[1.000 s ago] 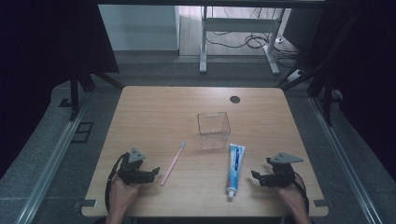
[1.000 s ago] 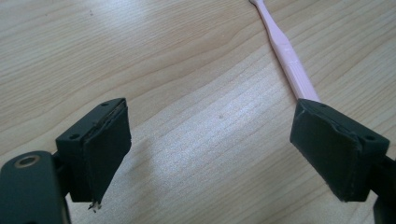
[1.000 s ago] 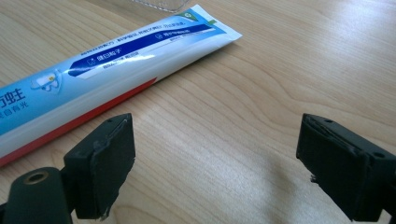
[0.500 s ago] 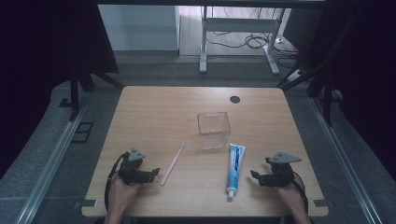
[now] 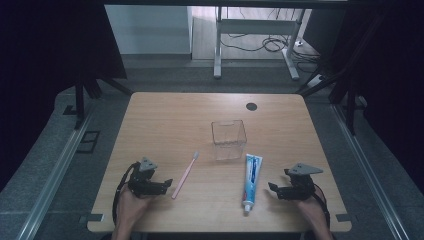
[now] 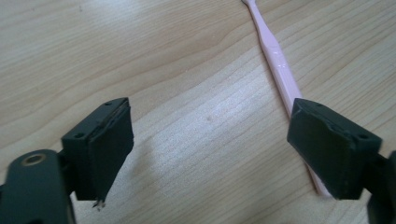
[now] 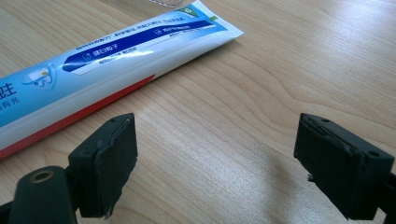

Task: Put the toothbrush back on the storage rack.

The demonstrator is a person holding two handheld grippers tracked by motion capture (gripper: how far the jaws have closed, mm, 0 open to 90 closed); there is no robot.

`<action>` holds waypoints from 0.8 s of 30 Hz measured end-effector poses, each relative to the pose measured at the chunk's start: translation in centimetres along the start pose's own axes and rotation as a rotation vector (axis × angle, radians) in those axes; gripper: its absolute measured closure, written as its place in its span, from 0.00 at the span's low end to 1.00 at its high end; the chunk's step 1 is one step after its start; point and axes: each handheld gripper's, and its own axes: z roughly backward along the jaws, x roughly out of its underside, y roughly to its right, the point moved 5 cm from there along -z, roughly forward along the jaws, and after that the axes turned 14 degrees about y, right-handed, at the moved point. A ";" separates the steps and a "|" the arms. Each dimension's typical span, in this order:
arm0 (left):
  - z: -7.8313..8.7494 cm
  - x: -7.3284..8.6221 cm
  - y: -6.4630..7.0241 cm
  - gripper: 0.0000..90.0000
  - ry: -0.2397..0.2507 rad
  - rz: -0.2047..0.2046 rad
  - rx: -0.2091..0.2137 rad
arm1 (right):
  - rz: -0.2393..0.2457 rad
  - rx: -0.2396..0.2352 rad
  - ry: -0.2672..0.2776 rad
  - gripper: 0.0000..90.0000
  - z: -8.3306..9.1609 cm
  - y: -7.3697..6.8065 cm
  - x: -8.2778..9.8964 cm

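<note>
A pink toothbrush (image 5: 185, 175) lies on the wooden table (image 5: 165, 120), its head pointing away from me. My left gripper (image 5: 167, 182) rests low on the table just left of the handle's near end, open and empty; in the left gripper view the toothbrush (image 6: 278, 70) runs behind the right jaw. A white and blue toothpaste tube (image 5: 251, 181) lies right of centre, cap toward me. My right gripper (image 5: 271, 188) sits to the right of the tube, open, with bare wood between its jaws; the tube (image 7: 102, 65) lies beyond the left jaw in the right gripper view.
A clear, empty square plastic container (image 5: 228, 139) stands near the middle of the table, behind the toothbrush and tube. A dark round cable hole (image 5: 251, 106) is at the far side. Dark curtains and a desk frame stand beyond the table.
</note>
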 end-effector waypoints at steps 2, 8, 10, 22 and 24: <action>0.1 -0.2 0.2 0.19 -0.001 -0.020 -0.001 | 0.000 0.000 0.000 0.16 0.0 0.0 0.0; 0.3 -0.6 0.9 0.40 -0.004 -0.043 0.005 | 0.003 0.000 0.007 0.16 0.0 0.0 -0.1; 0.4 -0.6 0.9 0.43 -0.002 -0.037 0.007 | 0.004 0.001 0.007 0.16 0.0 0.0 -0.1; 0.3 -1.3 2.0 0.75 0.005 -0.019 0.082 | 0.009 0.000 0.004 0.16 0.0 0.0 -0.1; 0.2 -1.5 2.4 0.80 0.003 -0.026 0.093 | 0.009 -0.001 0.004 0.16 0.0 0.0 -0.1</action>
